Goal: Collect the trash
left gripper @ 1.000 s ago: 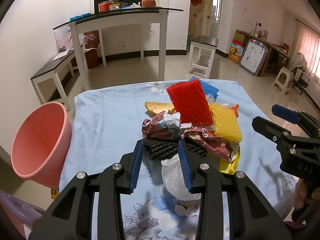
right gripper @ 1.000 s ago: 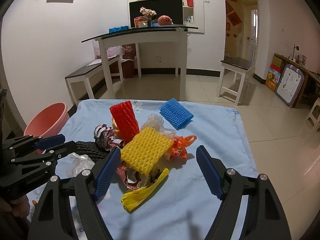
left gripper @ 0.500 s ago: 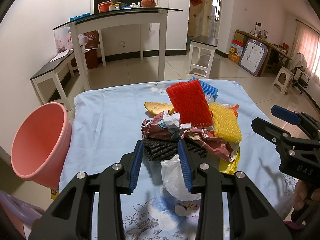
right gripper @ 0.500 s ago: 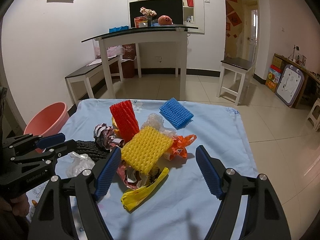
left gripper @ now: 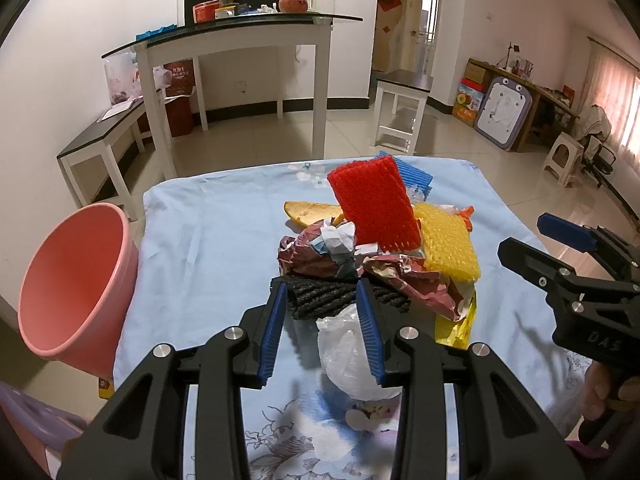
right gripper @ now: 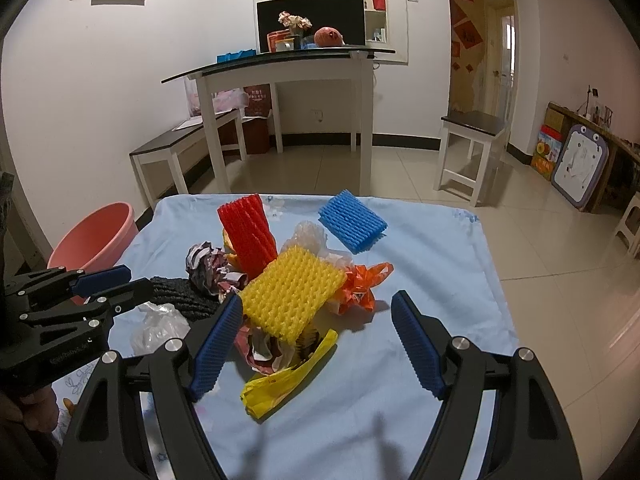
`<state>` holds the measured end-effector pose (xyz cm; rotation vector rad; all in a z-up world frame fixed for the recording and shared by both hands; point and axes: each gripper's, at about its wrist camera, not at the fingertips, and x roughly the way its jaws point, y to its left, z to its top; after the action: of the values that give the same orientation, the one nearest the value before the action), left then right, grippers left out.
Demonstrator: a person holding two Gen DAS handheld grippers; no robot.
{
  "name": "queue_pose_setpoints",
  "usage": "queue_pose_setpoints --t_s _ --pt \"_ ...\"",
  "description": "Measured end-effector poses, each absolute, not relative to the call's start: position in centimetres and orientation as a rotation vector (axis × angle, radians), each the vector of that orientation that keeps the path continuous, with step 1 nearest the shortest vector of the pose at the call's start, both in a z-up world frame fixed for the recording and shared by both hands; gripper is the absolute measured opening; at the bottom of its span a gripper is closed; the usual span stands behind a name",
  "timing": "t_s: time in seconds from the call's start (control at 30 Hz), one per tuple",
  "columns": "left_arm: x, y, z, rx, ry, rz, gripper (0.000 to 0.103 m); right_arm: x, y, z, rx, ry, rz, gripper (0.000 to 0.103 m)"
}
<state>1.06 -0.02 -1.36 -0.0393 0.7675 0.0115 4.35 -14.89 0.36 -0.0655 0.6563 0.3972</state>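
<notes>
One round pink plastic basin (left gripper: pixel 76 288) stands just off the left edge of the tabletop (left gripper: pixel 208 240), which is draped in a pale blue floral cloth; what shows of the basin's inside holds nothing. The trash is heaped near the middle of the cloth: a red foam fruit net (left gripper: pixel 374 210) standing upright, a yellow foam fruit net (right gripper: pixel 292 294) lying beside it, a blue foam fruit net (right gripper: pixel 352 222) a little apart at the far side, crumpled red-and-white wrapper paper (left gripper: pixel 316 254), a torn orange plastic bag (right gripper: pixel 360 286), a yellow plastic bag (right gripper: pixel 280 384) at the near edge of the heap, a black foam net (left gripper: pixel 320 300) and a crumpled clear plastic bag (left gripper: pixel 348 352).

The left gripper (left gripper: pixel 322 334) hovers with its jaws part-way apart, framing the black foam net and the clear bag without gripping either. The right gripper (right gripper: pixel 316 344) hangs over the yellow net and yellow bag, jaws spread wide and holding nothing.
</notes>
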Motion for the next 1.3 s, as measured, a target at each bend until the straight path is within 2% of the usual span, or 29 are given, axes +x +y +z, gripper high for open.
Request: queue_pose_setpoints --t_s 0.53,1.03,1.07,1.1,1.13,1.2,1.3 --pt "-1.1 1.5 -2.1 -0.17 0.816 -0.148 0.037 4.6 -15.8 -0.7 -0.043 0.691 0.413 0.076" --pt "-0.4 0.6 -4.2 -0.126 0.875 -0.124 0.037 4.1 -15.5 -0.9 -0.04 0.704 0.451 0.076" --pt "-0.5 0.7 -4.2 -0.136 0.871 -0.135 0.033 4.2 -15.5 -0.9 -0.038 0.708 0.452 0.076" --pt "-0.5 0.8 -4.2 -0.142 0.868 -0.145 0.024 4.2 -15.5 -1.0 -0.036 0.71 0.453 0.075" --pt "-0.6 0.8 -4.3 -0.145 0.862 -0.153 0.022 4.2 -15.5 -1.0 -0.033 0.712 0.455 0.075" --pt "-0.8 0.8 -4.2 -0.144 0.85 -0.16 0.01 4.4 -15.4 -1.0 -0.03 0.719 0.456 0.074" --pt "-1.0 0.7 -3.9 -0.138 0.843 -0.176 0.006 4.5 -15.2 -1.2 -0.029 0.727 0.461 0.073"
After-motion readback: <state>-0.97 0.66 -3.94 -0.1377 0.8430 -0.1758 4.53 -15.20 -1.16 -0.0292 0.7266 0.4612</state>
